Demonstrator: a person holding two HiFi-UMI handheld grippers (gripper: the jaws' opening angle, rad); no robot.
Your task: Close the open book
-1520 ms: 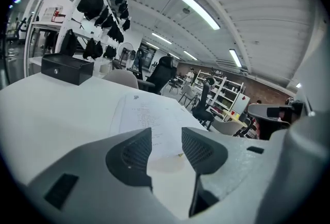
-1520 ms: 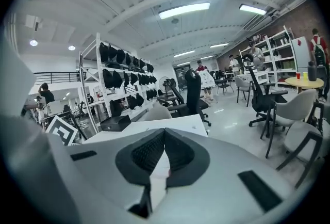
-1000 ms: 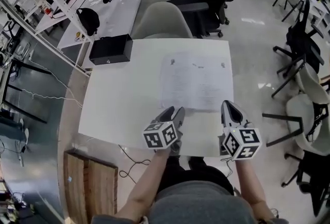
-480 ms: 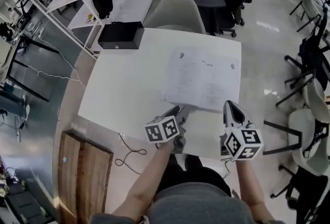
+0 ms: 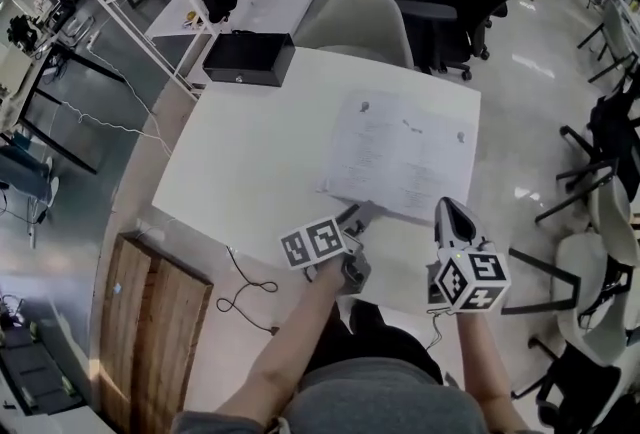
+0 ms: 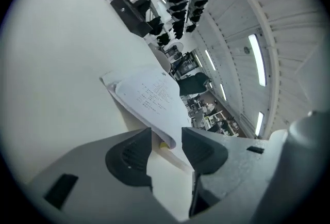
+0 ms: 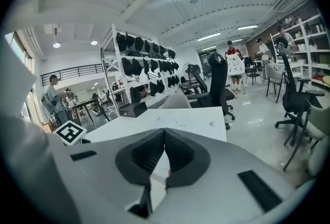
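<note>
The open book [image 5: 400, 154] lies flat on the right half of the white table [image 5: 250, 152], printed pages up. My left gripper [image 5: 358, 215] sits at the book's near left corner, rolled onto its side. In the left gripper view its jaws [image 6: 166, 140] stand open, and a lifted page edge of the book [image 6: 149, 95] reaches between the pads without being pressed. My right gripper [image 5: 447, 207] rests just off the book's near right corner. Its jaws [image 7: 164, 135] are shut with their tips together and nothing in them.
A black box [image 5: 248, 58] stands on the table's far left corner, with a grey chair [image 5: 358, 22] behind the table. A wooden panel [image 5: 150, 322] and a loose cable [image 5: 240, 287] lie on the floor at the near left. Office chairs stand to the right.
My left gripper has rolled about its own axis, so its marker cube now faces differently, and it sits closer to the book's corner. The right gripper has hardly moved.
</note>
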